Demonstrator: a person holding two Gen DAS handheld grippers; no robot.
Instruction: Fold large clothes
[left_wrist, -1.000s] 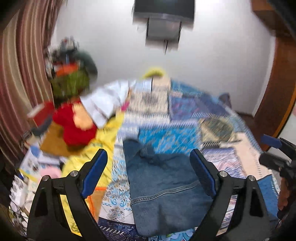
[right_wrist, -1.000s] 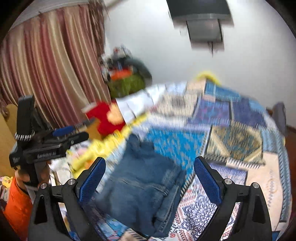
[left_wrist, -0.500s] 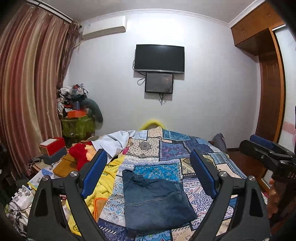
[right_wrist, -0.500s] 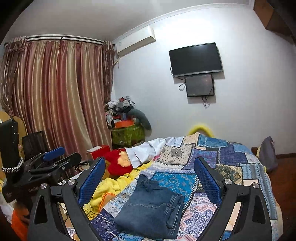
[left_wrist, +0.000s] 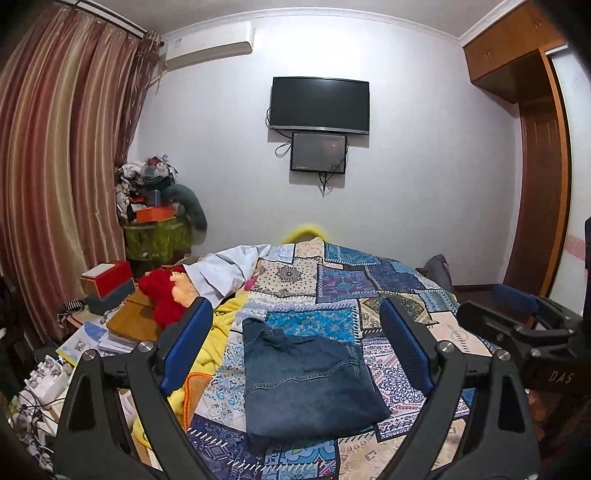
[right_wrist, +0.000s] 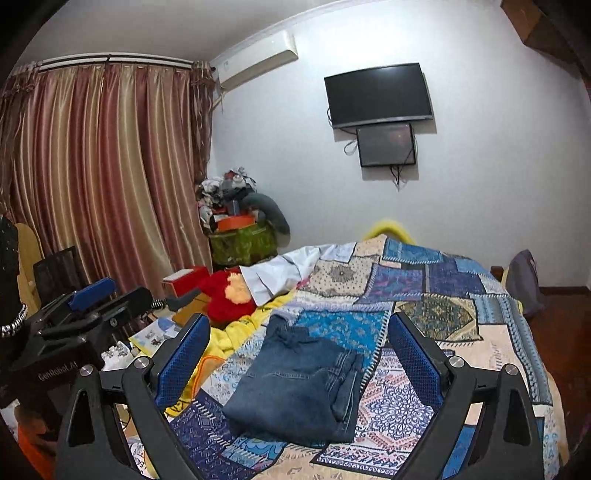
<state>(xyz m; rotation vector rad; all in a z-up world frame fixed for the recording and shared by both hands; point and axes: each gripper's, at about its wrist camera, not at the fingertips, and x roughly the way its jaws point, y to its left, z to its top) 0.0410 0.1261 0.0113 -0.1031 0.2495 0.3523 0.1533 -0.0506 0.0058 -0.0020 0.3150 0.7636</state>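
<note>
While folded flat, jeans (left_wrist: 308, 380) lie on patchwork bedspread (left_wrist: 373, 280).

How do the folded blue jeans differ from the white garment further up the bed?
The folded blue denim jeans are dark and form a neat flat rectangle near the front of the patchwork bedspread; the white garment is pale and lies rumpled and unfolded at the far left edge, beside a red plush toy. Both rest on the bed, untouched by either gripper.
</note>
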